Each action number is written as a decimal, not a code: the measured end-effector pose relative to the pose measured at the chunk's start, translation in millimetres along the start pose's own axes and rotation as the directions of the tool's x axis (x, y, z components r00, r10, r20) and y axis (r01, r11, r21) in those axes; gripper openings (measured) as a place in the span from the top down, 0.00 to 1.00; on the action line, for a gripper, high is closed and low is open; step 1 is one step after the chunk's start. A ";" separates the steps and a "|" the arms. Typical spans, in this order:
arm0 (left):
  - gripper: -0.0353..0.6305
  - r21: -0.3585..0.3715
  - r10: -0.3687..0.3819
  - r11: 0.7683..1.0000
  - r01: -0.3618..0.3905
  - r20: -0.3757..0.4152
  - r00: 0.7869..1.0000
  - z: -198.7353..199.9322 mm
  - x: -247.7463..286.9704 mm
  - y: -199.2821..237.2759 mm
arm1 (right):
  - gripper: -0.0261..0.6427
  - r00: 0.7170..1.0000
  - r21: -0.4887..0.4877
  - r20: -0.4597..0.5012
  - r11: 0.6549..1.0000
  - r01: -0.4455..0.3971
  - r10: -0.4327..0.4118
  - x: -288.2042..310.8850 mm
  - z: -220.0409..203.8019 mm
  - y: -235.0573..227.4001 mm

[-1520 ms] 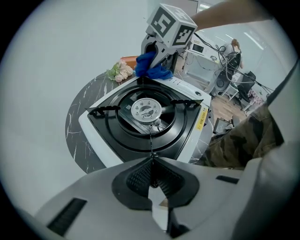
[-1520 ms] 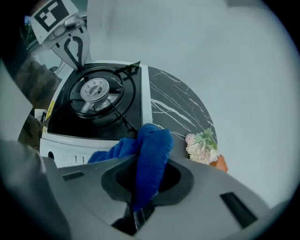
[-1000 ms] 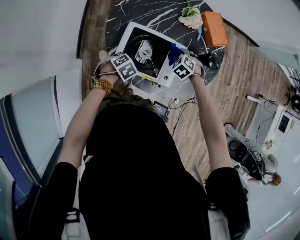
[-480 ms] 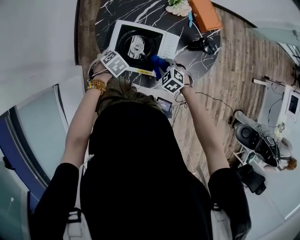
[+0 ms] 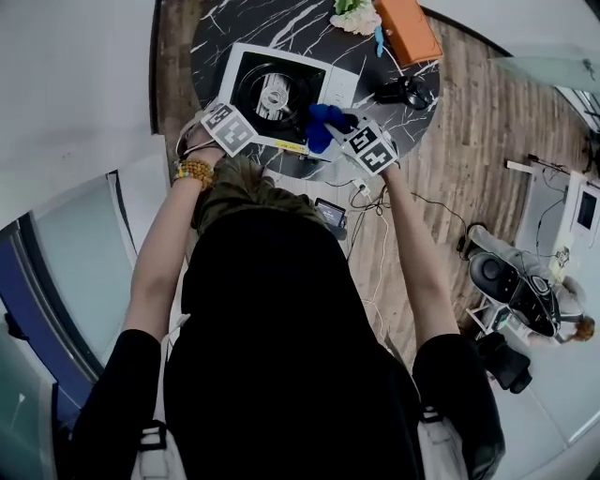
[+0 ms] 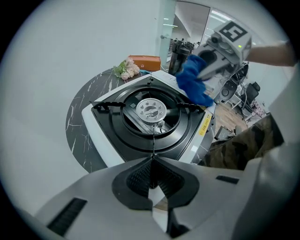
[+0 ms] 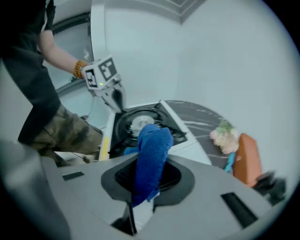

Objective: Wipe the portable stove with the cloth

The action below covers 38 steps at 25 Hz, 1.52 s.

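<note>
Left arm reaches forward; bead bracelet on the wrist. Left gripper points steeply down over the stove's near-left part, jaws pressed together with nothing between them.

Right arm is also extended. Right gripper is tilted down at the stove's near-right corner. Its jaws have just been opening a little, and the pads pinch the cloth.

Cloth: blue, bunched, one fold standing up out of the jaws, a lower end hanging at the stove's corner. Cannot tell whether it touches the stove.

Stove: white case, black top, round burner in the centre, pan supports in place.

It sits on a round dark marbled table. At the far right edge are flowers and an orange box. Wood floor; white wall on the left.
</note>
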<state>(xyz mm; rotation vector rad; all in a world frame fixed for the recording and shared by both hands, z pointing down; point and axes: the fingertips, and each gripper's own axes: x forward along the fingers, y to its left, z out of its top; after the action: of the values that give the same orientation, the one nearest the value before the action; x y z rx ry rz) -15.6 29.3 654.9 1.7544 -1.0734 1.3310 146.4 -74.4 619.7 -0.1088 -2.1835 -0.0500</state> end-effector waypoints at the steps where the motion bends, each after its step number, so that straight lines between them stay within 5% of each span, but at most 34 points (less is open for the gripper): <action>1: 0.93 0.000 0.000 1.000 0.000 0.002 1.000 0.0 -0.6 0.3 | 0.90 0.995 -0.064 -0.023 0.993 0.099 -0.101 -3.3 5.3 -29.2; 5: 0.93 -0.001 0.006 1.000 -0.006 0.010 1.000 0.5 -1.1 3.1 | 0.89 0.911 -0.349 -0.085 0.869 0.352 -0.403 0.2 31.8 -123.9; 8: 0.93 -0.004 0.004 1.000 -0.004 0.016 1.000 -0.1 0.0 1.3 | 0.89 0.863 -0.527 -0.175 0.785 0.324 -0.474 22.7 25.2 -148.8; 10: 0.93 -0.014 0.004 1.000 -0.003 0.020 1.000 0.6 0.4 2.3 | 0.89 0.844 -0.583 -0.246 0.769 0.263 -0.476 40.9 6.4 -147.4; 14: 0.93 -0.041 -0.001 0.999 0.002 0.041 0.999 1.0 -0.1 4.1 | 0.90 0.855 -0.454 -0.233 0.830 0.325 -0.462 43.2 -1.5 -132.0; 19: 0.93 -0.057 -0.015 0.998 0.017 0.038 0.999 -3.4 -1.9 3.4 | 0.90 0.899 -0.388 -0.241 0.885 0.255 -0.365 35.2 -7.8 -99.3; 33: 0.93 -0.074 -0.015 0.997 0.018 0.040 0.999 -3.4 -3.2 2.2 | 0.90 0.922 -0.343 -0.211 0.908 0.242 -0.326 18.6 -34.6 21.6; 38: 0.93 -0.067 -0.009 0.998 0.012 0.041 0.999 -3.4 -5.1 2.7 | 0.90 0.947 -0.256 -0.229 0.953 0.163 -0.224 15.3 -40.3 64.2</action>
<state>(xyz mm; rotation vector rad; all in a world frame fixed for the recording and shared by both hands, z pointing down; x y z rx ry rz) -20.1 32.1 650.9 1.7419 -1.1172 1.2430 176.6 -12.7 655.2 -0.0170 -1.9151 -0.4139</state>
